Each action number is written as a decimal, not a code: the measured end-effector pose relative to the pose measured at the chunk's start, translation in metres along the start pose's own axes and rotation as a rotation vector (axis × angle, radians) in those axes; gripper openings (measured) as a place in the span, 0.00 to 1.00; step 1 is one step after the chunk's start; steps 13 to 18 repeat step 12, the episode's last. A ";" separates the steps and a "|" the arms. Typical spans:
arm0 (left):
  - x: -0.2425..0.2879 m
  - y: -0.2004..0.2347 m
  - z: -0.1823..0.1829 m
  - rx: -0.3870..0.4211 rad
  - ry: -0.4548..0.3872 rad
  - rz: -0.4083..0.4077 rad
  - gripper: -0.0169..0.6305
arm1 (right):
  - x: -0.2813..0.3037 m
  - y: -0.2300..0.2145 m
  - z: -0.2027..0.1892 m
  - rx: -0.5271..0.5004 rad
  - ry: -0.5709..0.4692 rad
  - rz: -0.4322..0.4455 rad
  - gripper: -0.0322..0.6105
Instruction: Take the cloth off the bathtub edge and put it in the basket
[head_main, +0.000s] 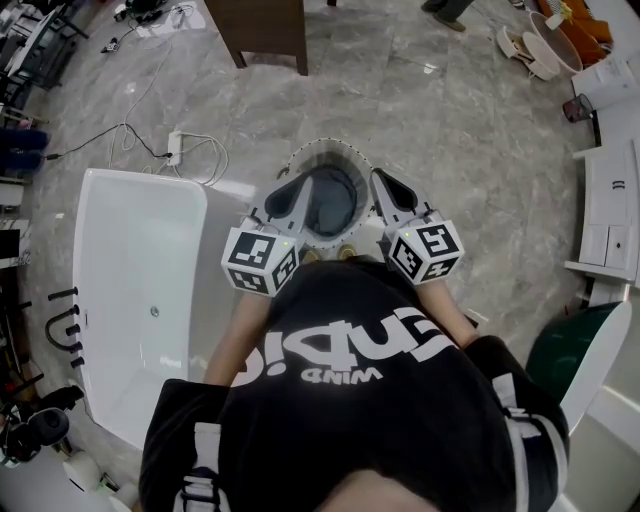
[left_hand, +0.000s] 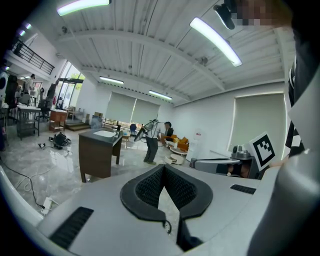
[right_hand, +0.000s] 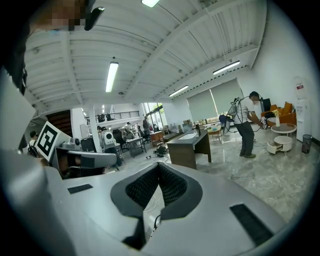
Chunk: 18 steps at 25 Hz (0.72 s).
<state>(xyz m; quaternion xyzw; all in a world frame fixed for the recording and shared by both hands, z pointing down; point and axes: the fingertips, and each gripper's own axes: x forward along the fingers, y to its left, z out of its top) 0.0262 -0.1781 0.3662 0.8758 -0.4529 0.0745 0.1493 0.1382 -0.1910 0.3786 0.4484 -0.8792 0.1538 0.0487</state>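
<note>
Both the left gripper (head_main: 296, 192) and right gripper (head_main: 386, 188) are clenched empty, at six o'clock of the basket (head_main: 322, 147) holding a dark cloth (head_main: 330, 203). Delivery looks finished; next, just draw back.

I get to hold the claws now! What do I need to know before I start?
Left claw: shut, empty, held over the basket.
Right claw: shut, empty, next to the left one.
Basket: on the floor beside the bathtub. Something dark grey-blue lies inside, likely the cloth.
Done: no cloth shows on the bathtub edge, so the job looks finished.
Left: probably nothing; just peek into the basket to be sure.
</note>
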 end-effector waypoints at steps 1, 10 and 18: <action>0.001 0.000 0.000 0.000 0.001 0.002 0.05 | 0.000 -0.001 0.000 -0.001 0.000 0.000 0.07; 0.002 0.003 -0.002 -0.005 0.007 0.003 0.05 | 0.003 0.001 0.001 -0.014 0.004 0.013 0.07; 0.003 0.003 -0.001 -0.005 0.009 0.003 0.05 | 0.004 0.001 0.002 -0.017 0.005 0.015 0.07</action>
